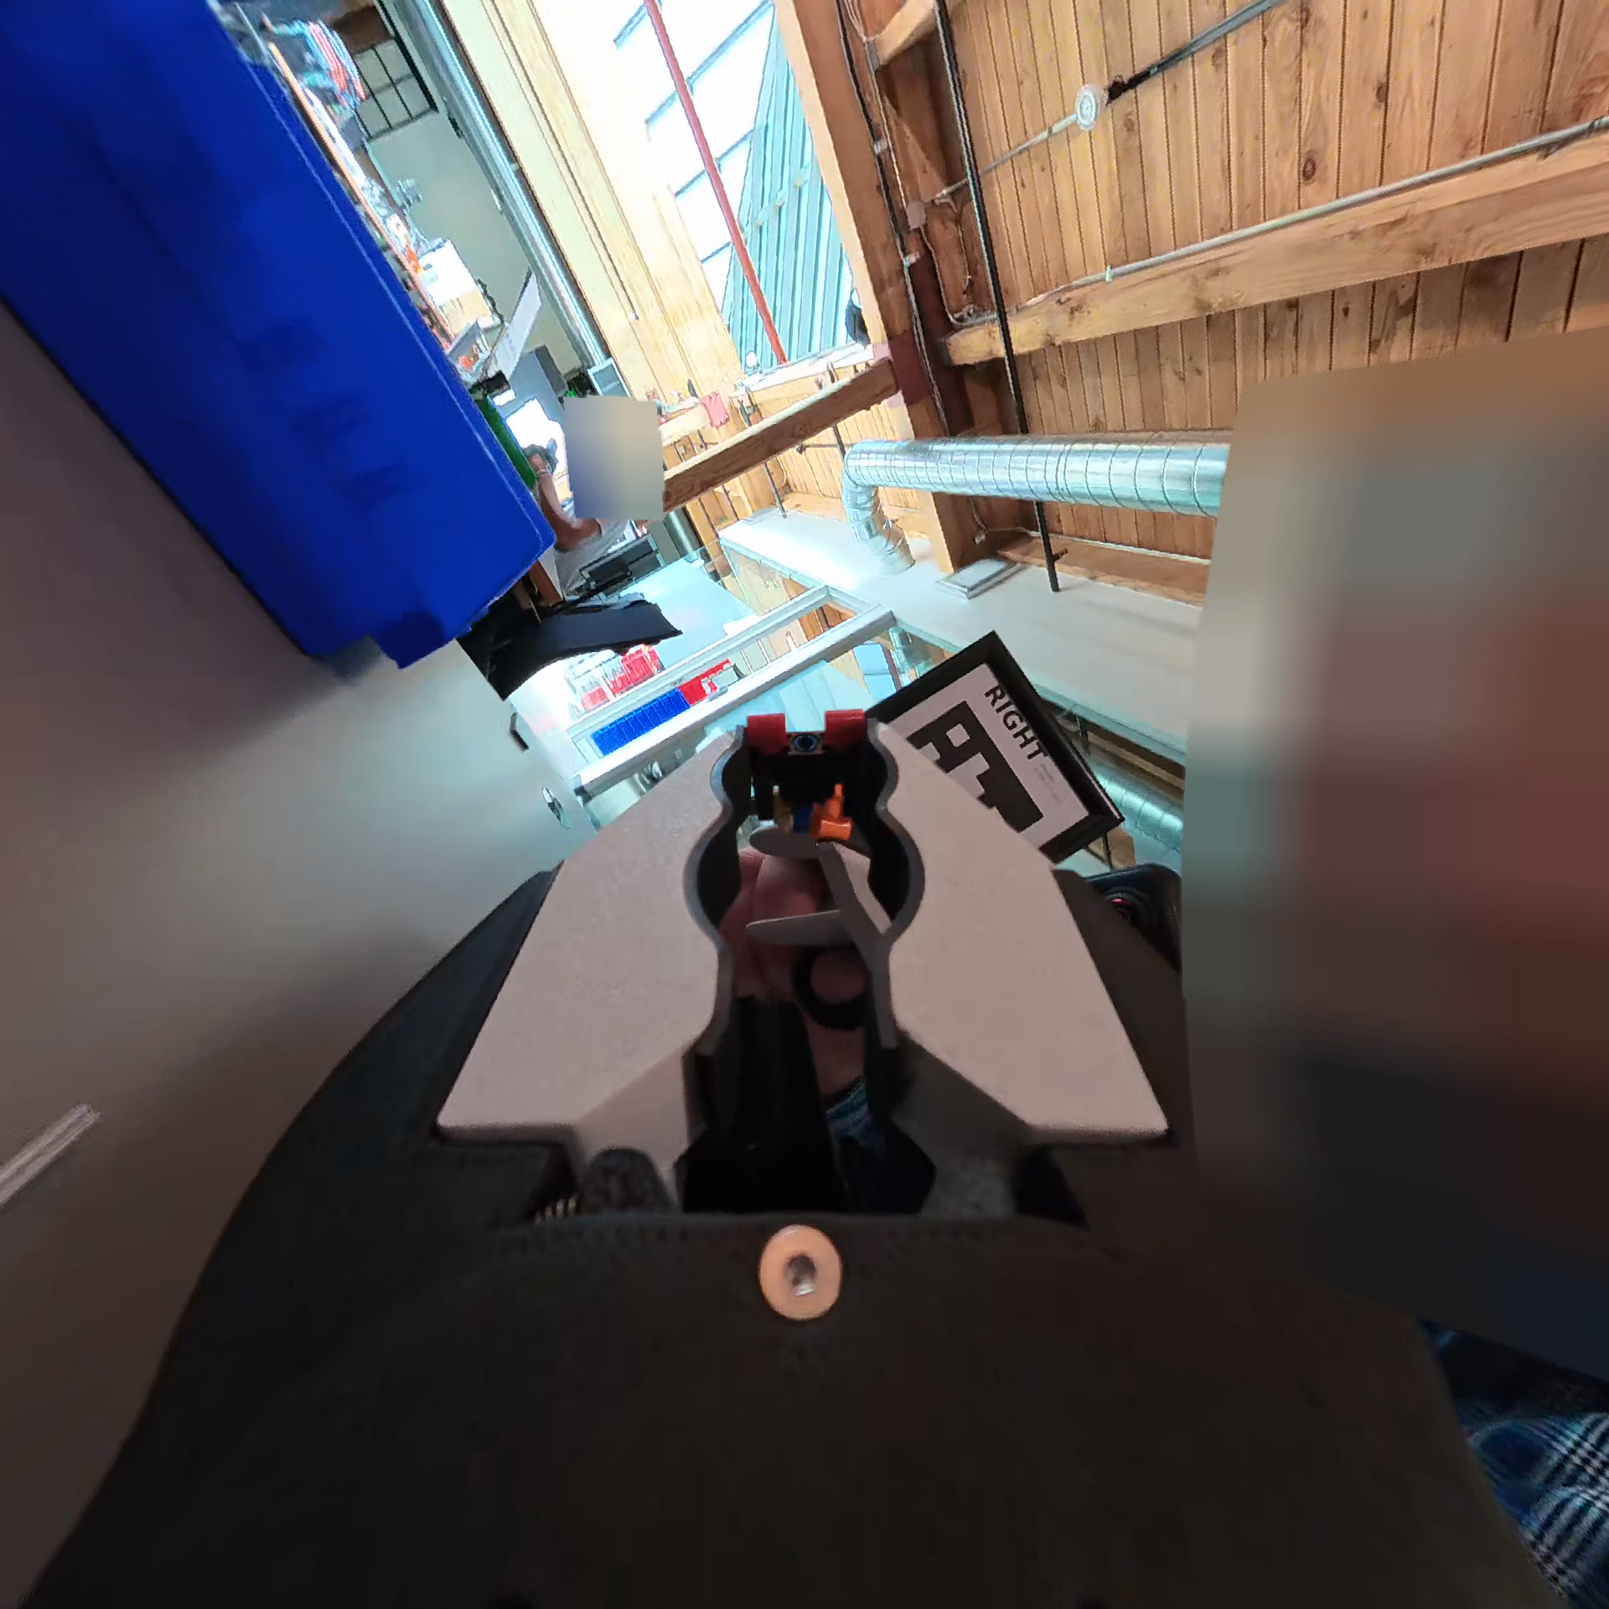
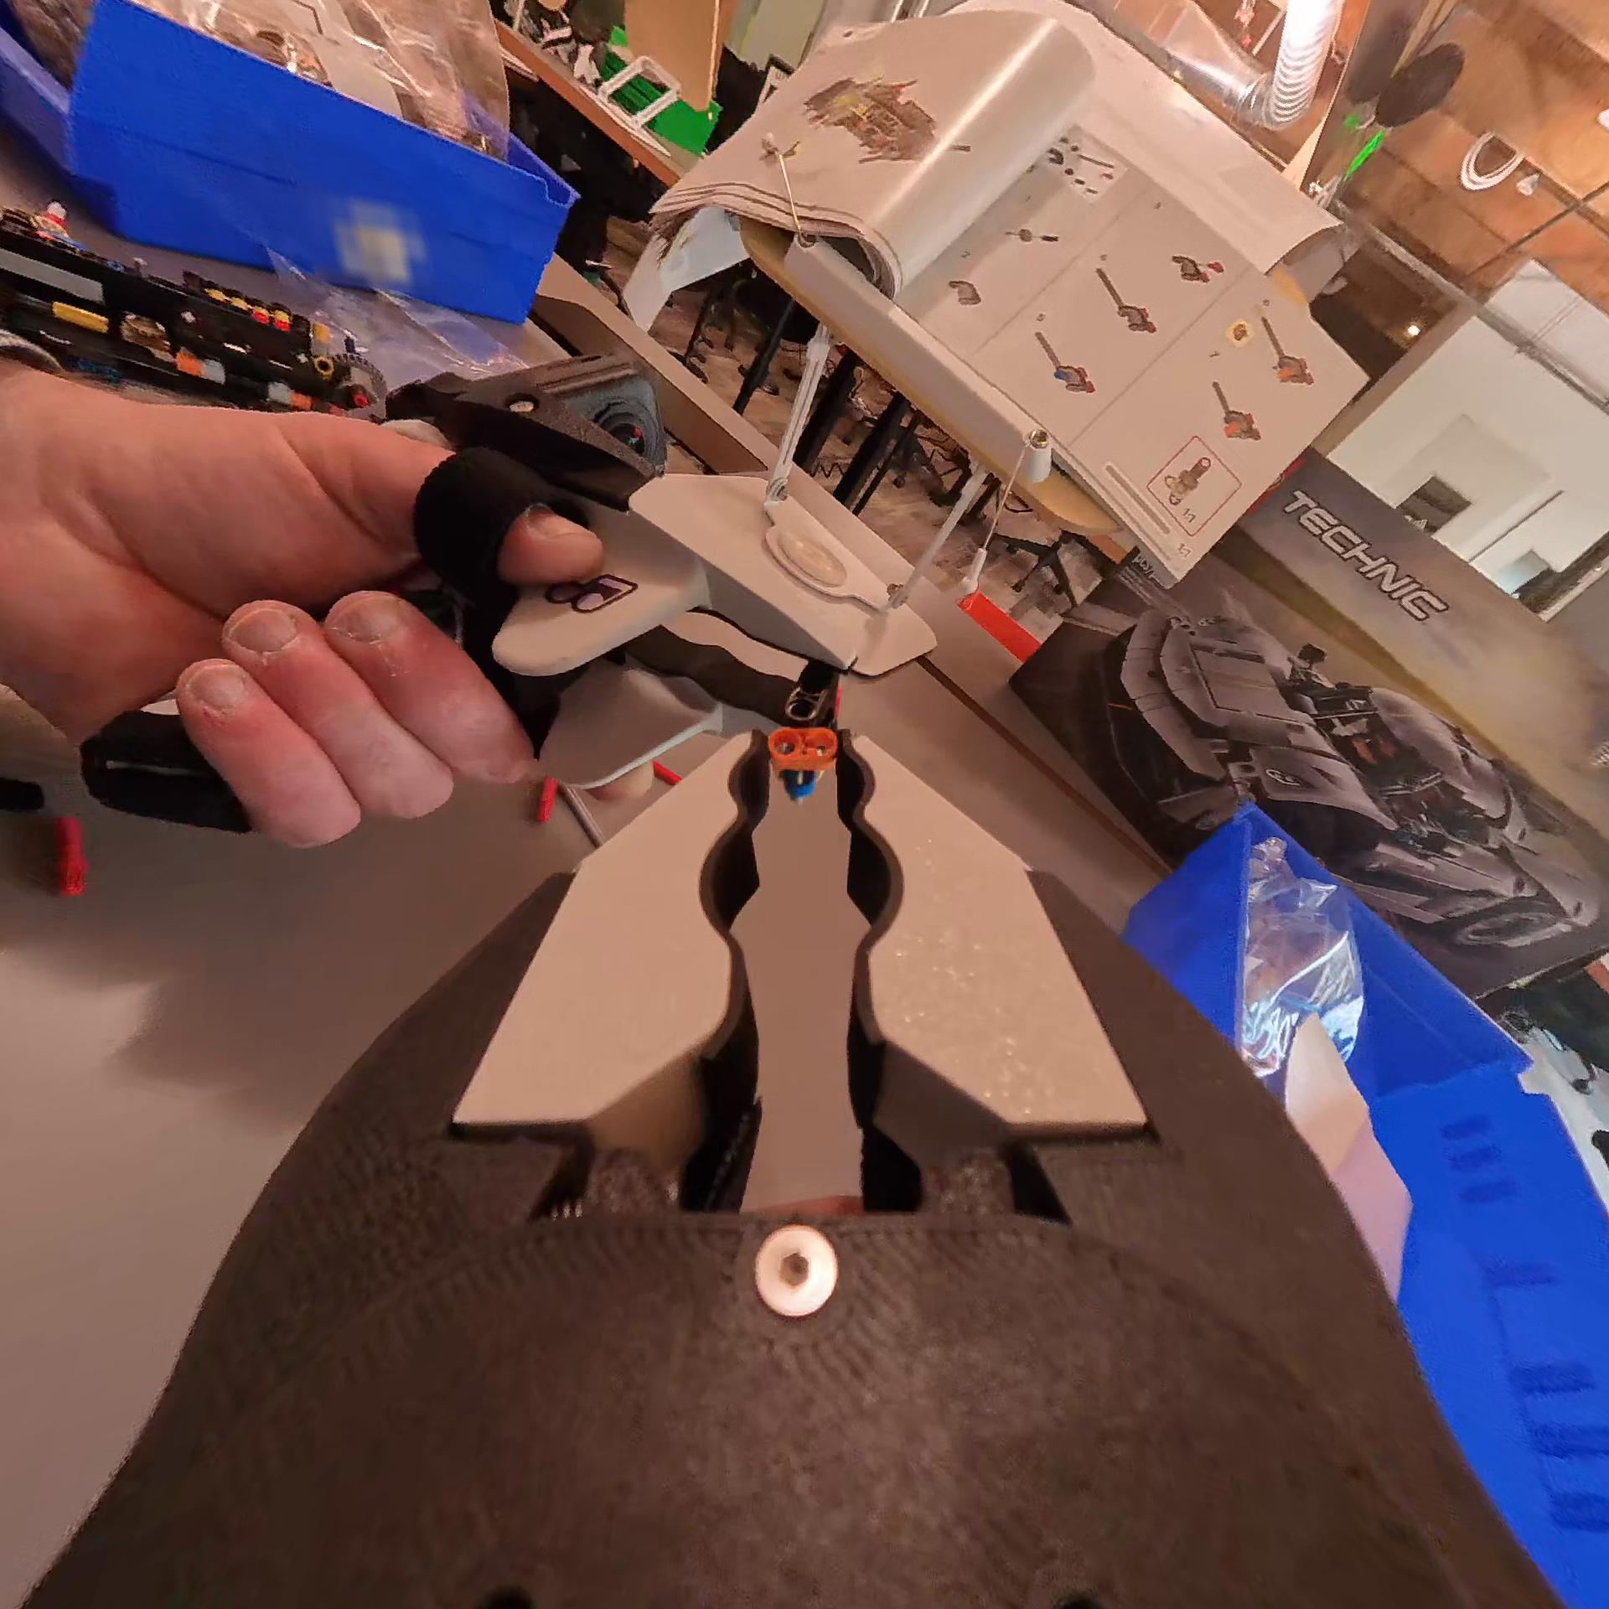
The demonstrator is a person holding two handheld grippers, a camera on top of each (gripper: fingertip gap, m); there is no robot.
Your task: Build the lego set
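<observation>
Right wrist view is showing the right gripper (image 2: 803, 756) pinching an orange connector (image 2: 802, 747). Straight ahead, touching it, the left gripper (image 2: 814, 670) is pinching a black beam (image 2: 805, 701) pointing back.

A grey table (image 2: 174, 1001) carries blue bins (image 2: 287, 174), with more tables behind; overhead run a wood-plank ceiling (image 1: 1219, 174) with timber beams (image 1: 766, 435), a silver duct (image 1: 1036, 479), and bright windows (image 1: 696, 131)
</observation>
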